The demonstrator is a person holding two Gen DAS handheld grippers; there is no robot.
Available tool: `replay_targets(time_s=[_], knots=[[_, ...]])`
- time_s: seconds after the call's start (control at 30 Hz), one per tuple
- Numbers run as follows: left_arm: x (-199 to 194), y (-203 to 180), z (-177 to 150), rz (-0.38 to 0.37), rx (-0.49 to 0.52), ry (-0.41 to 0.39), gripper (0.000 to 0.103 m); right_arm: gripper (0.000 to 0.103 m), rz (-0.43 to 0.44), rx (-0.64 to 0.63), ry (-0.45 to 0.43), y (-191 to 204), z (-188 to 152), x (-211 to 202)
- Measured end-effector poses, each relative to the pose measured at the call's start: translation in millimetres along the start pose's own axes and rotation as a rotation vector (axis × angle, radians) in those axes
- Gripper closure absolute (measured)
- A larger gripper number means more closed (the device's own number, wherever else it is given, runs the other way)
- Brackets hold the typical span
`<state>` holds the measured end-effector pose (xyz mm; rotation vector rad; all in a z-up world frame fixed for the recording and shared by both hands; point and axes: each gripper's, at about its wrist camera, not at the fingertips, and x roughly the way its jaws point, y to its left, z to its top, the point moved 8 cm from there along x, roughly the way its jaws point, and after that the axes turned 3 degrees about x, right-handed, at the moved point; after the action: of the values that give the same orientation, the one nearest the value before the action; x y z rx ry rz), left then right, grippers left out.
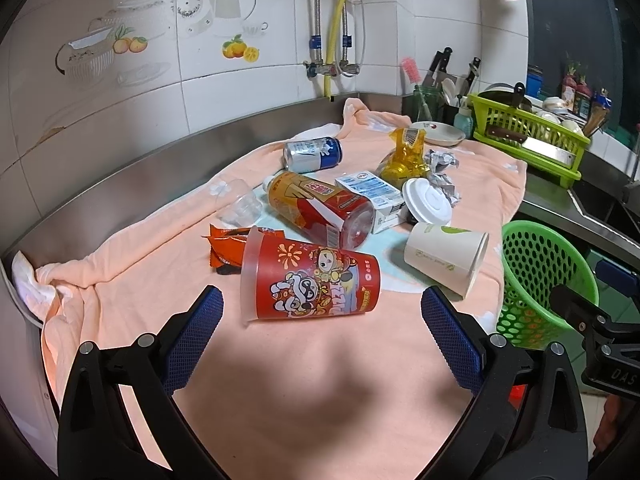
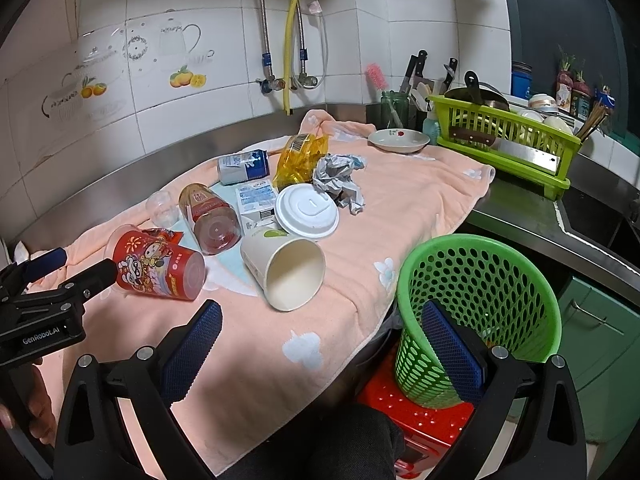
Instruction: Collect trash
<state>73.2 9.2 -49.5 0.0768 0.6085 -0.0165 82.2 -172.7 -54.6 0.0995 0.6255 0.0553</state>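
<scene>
Peach towel (image 1: 280, 400) bears red cup (image 1: 316, 284) just ahead of left gripper (image 1: 322, 312); fingers apart.

On a peach towel (image 1: 280, 380), a red cartoon-printed cup (image 1: 312, 280) lies on its side, mouth to the left. Behind it an orange snack wrapper (image 1: 224, 246) peeks out, and a clear plastic cup (image 1: 240, 204) lies tipped. A red-and-gold bottle (image 1: 316, 208) rests on its side, touching a white-blue carton (image 1: 372, 196). A blue-silver can (image 1: 312, 154) lies farther back. A white lid (image 1: 428, 200) leans on the carton beside a yellow wrapper (image 1: 404, 156) and crumpled paper (image 1: 440, 172). A white paper cup (image 1: 444, 258) lies tipped near the green perforated basket (image 2: 480, 304), which stands upright on a red stool (image 2: 420, 420).
</scene>
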Motion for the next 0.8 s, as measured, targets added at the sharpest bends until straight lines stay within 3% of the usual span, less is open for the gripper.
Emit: replay_targets(time_s=[0.47, 0.8], knots=[[10, 8, -1, 0.009, -0.016, 0.016, 0.005, 0.006, 0.039, -0.032, 0.016, 7, 6, 14], [27, 24, -6, 0.035, -0.047, 0.059, 0.005, 0.006, 0.104, -0.096, 0.055, 13, 15, 45]])
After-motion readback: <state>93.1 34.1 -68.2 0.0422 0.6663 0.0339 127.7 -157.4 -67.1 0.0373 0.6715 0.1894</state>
